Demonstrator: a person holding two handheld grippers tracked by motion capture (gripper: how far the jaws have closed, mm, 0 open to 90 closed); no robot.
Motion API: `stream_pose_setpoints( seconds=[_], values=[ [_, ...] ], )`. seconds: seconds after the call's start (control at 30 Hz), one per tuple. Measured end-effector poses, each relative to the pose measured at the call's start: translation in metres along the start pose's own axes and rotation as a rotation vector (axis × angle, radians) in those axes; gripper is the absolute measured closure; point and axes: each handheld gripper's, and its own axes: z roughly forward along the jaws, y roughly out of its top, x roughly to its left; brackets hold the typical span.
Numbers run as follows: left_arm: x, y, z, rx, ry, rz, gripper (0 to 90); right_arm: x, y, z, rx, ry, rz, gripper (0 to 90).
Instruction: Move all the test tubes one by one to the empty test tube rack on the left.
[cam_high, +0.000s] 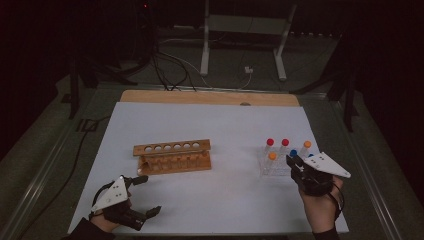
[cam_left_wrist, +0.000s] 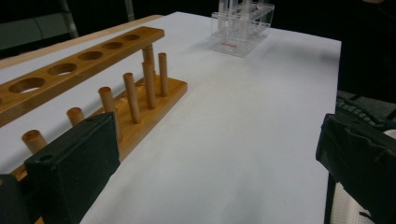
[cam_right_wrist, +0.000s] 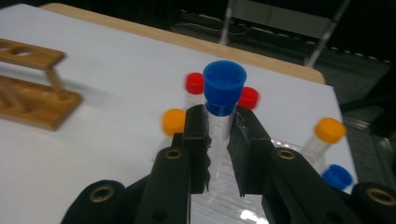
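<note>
One blue-capped tube (cam_right_wrist: 223, 100) half-hidden between right tool (cam_right_wrist: 217, 140) jaws

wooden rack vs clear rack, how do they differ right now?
The wooden rack is brown and opaque, and its holes are empty; the clear rack is see-through plastic and holds capped tubes. The wooden rack sits mid-table near the open left gripper; the clear rack sits at the right, where the right gripper is shut on the blue-capped tube. Both stand on the white sheet.

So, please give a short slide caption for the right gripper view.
Right gripper clamped on a blue-capped tube above the clear rack, with the wooden rack at left.
</note>
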Motion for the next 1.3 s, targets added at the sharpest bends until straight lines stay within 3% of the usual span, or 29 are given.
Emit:
stream_pose_setpoints(
  seconds=[0.1, 0.13, 0.27, 0.37, 0.53, 0.57, 0.63, 0.87, 0.97, 1.13, 1.3],
  values=[
    [-0.001, 0.002, 0.001, 0.007, 0.000, 0.002, 0.4, 0.011, 0.004, -0.003, 0.018, 0.046, -0.039, 76.9],
    [-0.002, 0.002, 0.001, 0.000, -0.011, -0.004, 0.4, 0.011, 0.004, -0.003, 0.018, 0.046, -0.039, 76.9],
    [-0.006, 0.006, 0.004, -0.011, -0.011, 0.000, 0.5, 0.025, 0.003, -0.001, 0.037, 0.133, -0.045, 77.0],
    [-0.008, 0.012, 0.007, -0.018, -0.019, -0.005, 0.5, 0.029, 0.002, 0.003, 0.050, 0.148, -0.061, 76.9],
    [-0.011, 0.027, 0.013, -0.048, -0.054, 0.006, 0.5, 0.036, -0.003, 0.013, 0.067, 0.199, -0.058, 76.9],
    [-0.012, 0.031, 0.014, -0.053, -0.062, 0.003, 0.5, 0.040, -0.005, 0.017, 0.073, 0.226, -0.058, 76.9],
    [-0.013, 0.040, 0.018, -0.044, -0.085, -0.010, 0.5, 0.042, -0.007, 0.018, 0.074, 0.235, -0.064, 76.9],
    [-0.016, 0.074, 0.041, -0.064, -0.140, -0.026, 0.5, 0.053, -0.011, 0.024, 0.079, 0.303, -0.079, 76.8],
    [-0.019, 0.088, 0.054, -0.031, -0.141, -0.011, 0.5, 0.055, -0.011, 0.024, 0.073, 0.321, -0.079, 76.8],
    [-0.023, 0.103, 0.077, -0.023, -0.212, 0.010, 0.5, 0.065, -0.012, 0.025, 0.071, 0.359, -0.101, 76.8],
    [-0.025, 0.113, 0.099, -0.004, -0.252, 0.015, 0.6, 0.072, -0.013, 0.025, 0.066, 0.389, -0.119, 76.9]
  ],
)
